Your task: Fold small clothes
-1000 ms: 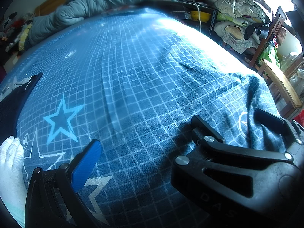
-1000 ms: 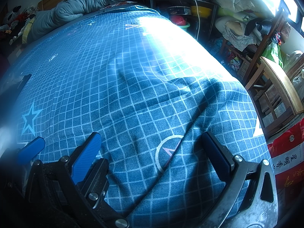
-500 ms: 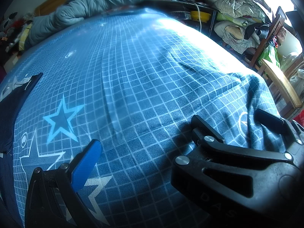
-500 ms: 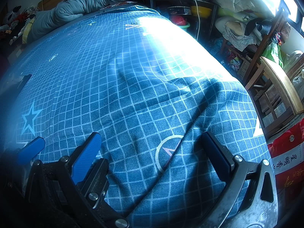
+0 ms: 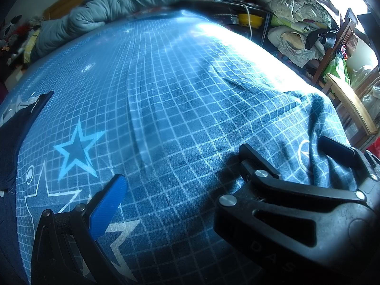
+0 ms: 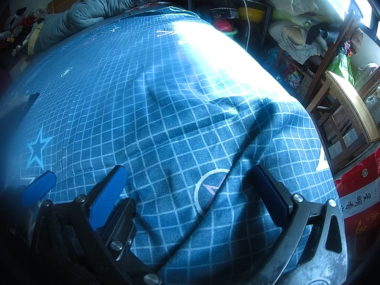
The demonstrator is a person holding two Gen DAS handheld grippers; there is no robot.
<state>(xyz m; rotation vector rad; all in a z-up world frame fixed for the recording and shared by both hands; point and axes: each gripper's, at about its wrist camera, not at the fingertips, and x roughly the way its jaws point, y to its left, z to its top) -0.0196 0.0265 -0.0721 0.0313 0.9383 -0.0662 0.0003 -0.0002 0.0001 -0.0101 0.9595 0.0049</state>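
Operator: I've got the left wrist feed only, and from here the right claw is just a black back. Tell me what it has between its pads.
Observer: The right claw is open. Its pads stand wide apart over the grid-print bedsheet, with only a printed circle emblem between them and no clothing.
Operator: Now report what's on the floor past the bed's right corner.
Observer: A red printed sack sits beside that corner, below the wooden chair.
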